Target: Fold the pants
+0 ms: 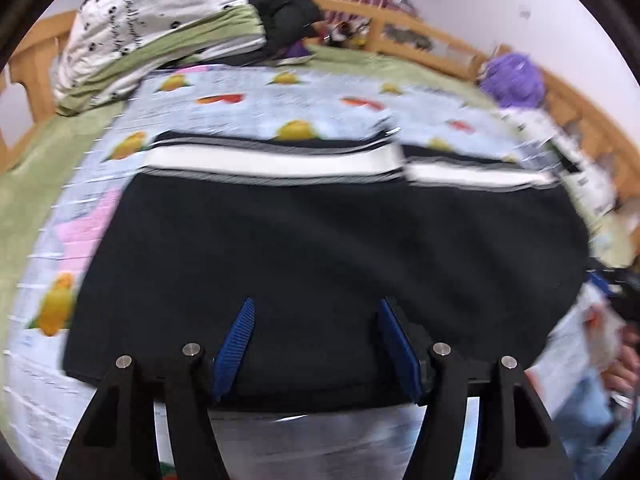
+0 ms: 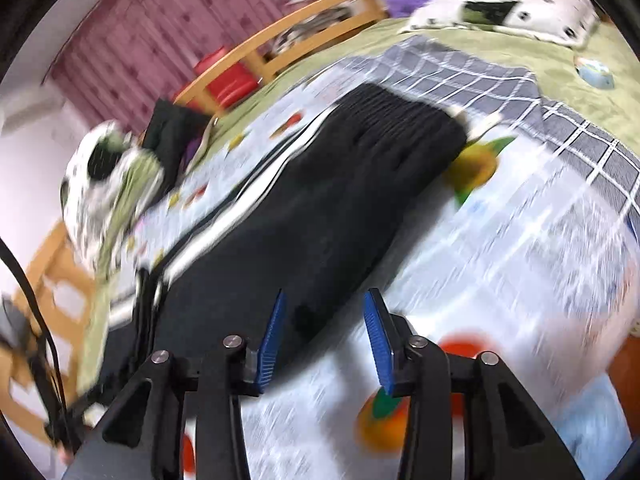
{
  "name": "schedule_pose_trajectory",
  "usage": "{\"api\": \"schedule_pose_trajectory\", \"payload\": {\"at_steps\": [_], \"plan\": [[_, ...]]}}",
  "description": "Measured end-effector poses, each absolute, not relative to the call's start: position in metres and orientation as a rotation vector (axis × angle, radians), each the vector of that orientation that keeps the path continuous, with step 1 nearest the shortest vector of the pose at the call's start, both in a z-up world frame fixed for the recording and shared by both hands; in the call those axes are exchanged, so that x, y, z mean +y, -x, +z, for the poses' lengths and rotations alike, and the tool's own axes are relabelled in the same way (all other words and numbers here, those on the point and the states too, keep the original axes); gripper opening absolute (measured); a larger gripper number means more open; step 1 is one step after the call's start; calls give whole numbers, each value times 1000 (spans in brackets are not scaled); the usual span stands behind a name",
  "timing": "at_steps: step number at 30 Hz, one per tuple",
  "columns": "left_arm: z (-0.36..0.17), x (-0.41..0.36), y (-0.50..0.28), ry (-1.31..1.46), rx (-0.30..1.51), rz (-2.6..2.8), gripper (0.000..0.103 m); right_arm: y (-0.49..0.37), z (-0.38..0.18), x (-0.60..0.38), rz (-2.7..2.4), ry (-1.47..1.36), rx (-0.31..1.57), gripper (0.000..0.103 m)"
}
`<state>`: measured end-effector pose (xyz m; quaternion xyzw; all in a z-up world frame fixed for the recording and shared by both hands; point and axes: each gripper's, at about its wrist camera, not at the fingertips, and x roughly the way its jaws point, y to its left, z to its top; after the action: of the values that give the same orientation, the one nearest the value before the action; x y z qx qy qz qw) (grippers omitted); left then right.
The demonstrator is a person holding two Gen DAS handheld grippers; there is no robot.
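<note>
Pants are laid flat on the bed, already folded lengthwise. Left gripper and right gripper are both held wide open, empty. Soft, floppy knit; best pinched at the hem corners.

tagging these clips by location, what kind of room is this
Most likely a bedroom: the black pants lie on a bed with a fruit-print sheet, a wooden bed rail and a pillow.
</note>
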<state>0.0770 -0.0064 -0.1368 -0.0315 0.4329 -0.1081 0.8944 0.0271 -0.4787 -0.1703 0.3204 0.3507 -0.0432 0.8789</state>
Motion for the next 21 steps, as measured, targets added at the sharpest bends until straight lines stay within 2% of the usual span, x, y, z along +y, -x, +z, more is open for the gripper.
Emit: {"api": "schedule_pose_trajectory", "payload": {"at_steps": [6, 8, 12, 16, 17, 19, 21], "plan": [[-160, -45, -86, 122, 939, -239, 63, -89, -181, -502, -96, -665, 769, 41], [-160, -56, -77, 84, 903, -223, 63, -99, -186, -502, -115, -612, 788, 18], [-157, -55, -74, 123, 925, -267, 62, -96, -195, -524, -153, -671, 729, 12], [-148, -36, -67, 183, 932, -292, 63, -97, -195, -524, -175, -625, 767, 14], [-146, -33, -65, 191, 930, -290, 63, -96, -193, -521, -184, -596, 780, 17], [-141, -22, -56, 197, 919, -280, 63, -86, -186, -515, -207, -548, 806, 32], [-132, -8, -45, 193, 890, -250, 64, -72, -178, -510, -206, -535, 805, 32]]}}
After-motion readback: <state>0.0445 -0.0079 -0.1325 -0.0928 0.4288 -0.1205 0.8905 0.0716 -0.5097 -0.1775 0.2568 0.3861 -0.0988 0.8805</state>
